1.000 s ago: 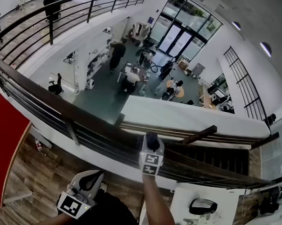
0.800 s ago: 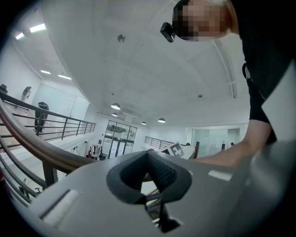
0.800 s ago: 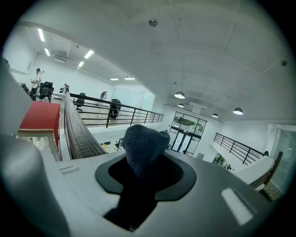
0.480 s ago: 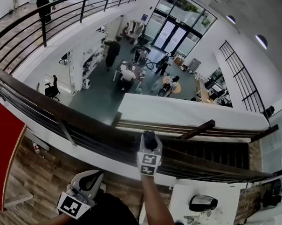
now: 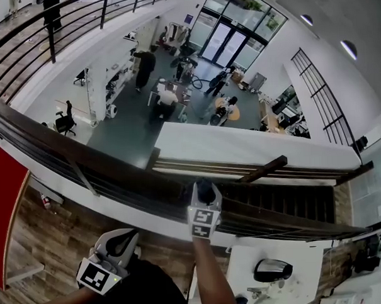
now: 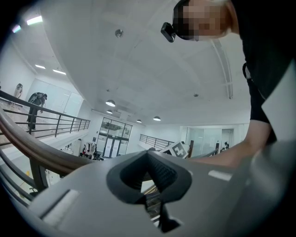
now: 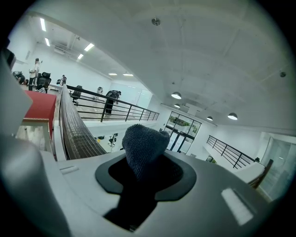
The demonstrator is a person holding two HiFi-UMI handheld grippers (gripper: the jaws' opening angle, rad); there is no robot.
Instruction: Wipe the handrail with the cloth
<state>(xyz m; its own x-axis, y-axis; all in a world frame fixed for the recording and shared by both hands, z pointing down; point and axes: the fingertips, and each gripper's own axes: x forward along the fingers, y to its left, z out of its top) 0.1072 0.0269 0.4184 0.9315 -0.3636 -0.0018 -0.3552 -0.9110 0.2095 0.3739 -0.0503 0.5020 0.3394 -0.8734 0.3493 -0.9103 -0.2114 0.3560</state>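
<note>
The dark brown handrail (image 5: 64,150) curves from the left edge down to the lower right of the head view, with thin bars under it. My right gripper (image 5: 204,187) rests on top of the rail and is shut on a dark blue-grey cloth (image 5: 206,194). In the right gripper view the cloth (image 7: 143,139) bulges out from between the jaws of that gripper (image 7: 144,162), and the handrail (image 7: 76,127) runs off to the left. My left gripper (image 5: 123,241) hangs low by my body, away from the rail. Its jaws (image 6: 148,155) are shut with nothing in them.
Beyond the rail is a drop to a lower floor (image 5: 138,119) with people and desks. A stair (image 5: 287,204) descends at the right. A red panel (image 5: 6,200) stands at the left. A white table (image 5: 290,263) carrying a dark object sits at the lower right, on the wooden floor (image 5: 61,229).
The rail's post has drifted left in the view, so my right gripper with the cloth has slid rightward along the rail. The left gripper has stayed where it was.
</note>
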